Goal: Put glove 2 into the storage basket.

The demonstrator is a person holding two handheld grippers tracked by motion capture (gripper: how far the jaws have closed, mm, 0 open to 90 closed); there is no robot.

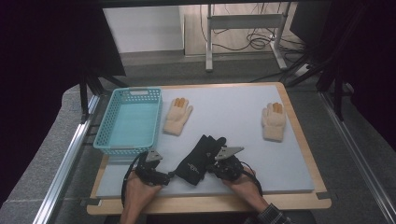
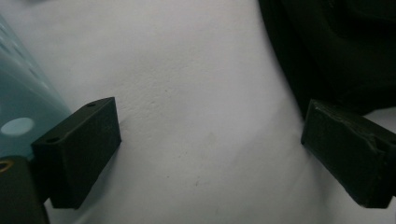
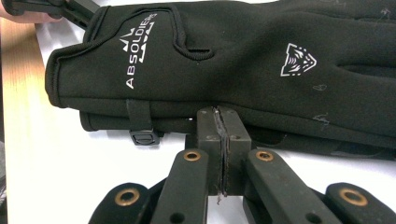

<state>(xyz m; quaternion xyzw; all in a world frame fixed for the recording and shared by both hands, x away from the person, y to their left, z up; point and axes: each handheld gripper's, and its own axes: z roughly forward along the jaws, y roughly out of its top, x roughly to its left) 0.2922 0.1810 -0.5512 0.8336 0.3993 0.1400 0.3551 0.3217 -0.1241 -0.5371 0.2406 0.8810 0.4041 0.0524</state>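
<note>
A pair of black gloves [image 1: 201,156] lies stacked on the white mat [image 1: 233,105], near its front edge. My left gripper [image 1: 164,178] rests just left of the cuff end. In the left gripper view the left gripper [image 2: 210,154] stands wide open over bare mat, with the black gloves [image 2: 336,46] beyond its right-hand jaw. My right gripper [image 1: 211,167] sits at the gloves' right side. The right gripper view shows the right gripper [image 3: 218,114] shut, pads pressed together, tips against the lower edge of the black gloves [image 3: 233,56]. I see nothing between the pads.
A teal plastic basket [image 1: 105,126] stands at the mat's left, close beside the left gripper, and the basket [image 2: 18,93] also shows at the left of the left gripper view. Two cream knit gloves lie apart: one [image 1: 177,116] beside the basket, the other [image 1: 273,121] at the far right.
</note>
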